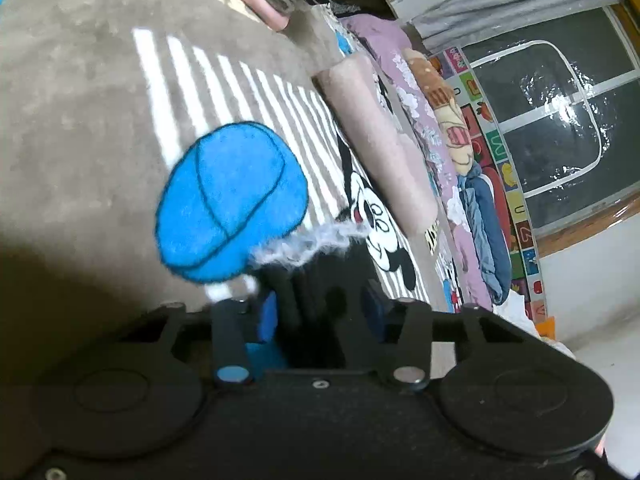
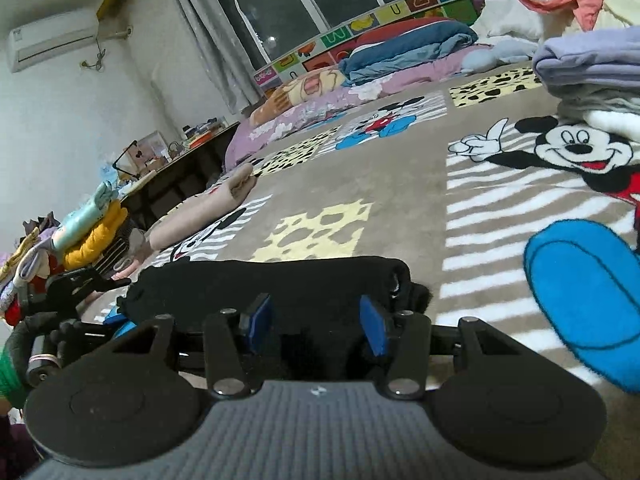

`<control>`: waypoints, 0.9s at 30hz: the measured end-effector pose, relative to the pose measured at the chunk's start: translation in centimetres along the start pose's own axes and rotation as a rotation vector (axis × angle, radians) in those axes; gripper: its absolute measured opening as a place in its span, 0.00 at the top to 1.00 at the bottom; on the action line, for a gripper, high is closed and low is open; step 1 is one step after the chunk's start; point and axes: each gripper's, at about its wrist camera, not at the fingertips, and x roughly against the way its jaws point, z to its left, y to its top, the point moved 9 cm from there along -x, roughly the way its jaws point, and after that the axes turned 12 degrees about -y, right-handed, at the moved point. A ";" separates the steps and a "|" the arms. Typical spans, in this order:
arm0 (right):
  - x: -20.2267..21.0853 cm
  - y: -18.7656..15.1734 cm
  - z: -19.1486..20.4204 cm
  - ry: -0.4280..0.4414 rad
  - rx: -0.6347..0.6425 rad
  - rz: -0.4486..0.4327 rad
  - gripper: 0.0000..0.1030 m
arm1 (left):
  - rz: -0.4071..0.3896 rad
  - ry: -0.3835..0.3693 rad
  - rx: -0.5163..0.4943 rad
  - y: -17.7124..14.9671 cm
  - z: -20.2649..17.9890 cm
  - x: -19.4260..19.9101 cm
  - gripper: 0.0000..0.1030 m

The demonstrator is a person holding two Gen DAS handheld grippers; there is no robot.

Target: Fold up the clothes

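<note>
A folded black garment lies across the cartoon-print blanket, right in front of me. My right gripper has its blue pads on either side of the garment's near edge, and the cloth fills the gap between them. In the left wrist view the same black garment sits deep between the pads of my left gripper. A fringe of white fuzzy lining shows at its far edge. The left gripper appears at the garment's left end, held by a gloved hand.
A beige rolled garment lies further back on the blanket. Folded clothes are stacked at the right and piled at the left. Bedding lines the window wall. A low dark table stands at the left.
</note>
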 end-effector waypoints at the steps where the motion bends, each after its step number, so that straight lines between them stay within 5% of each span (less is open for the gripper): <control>1: 0.0 0.0 -0.1 0.005 -0.007 0.002 0.52 | -0.005 -0.002 -0.008 0.0 0.0 -0.2 0.62; 6: -0.2 0.1 -0.5 0.024 -0.035 0.007 0.52 | -0.006 0.016 -0.032 0.2 0.3 -0.5 0.85; 15: 0.5 0.6 -2.0 0.081 -0.154 -0.004 0.52 | 0.016 -0.086 -0.341 -0.8 -8.0 1.1 0.88; 27: 2.2 1.5 -6.0 0.157 -0.382 -0.048 0.43 | 0.100 -0.284 -0.845 -13.0 -20.9 2.0 0.87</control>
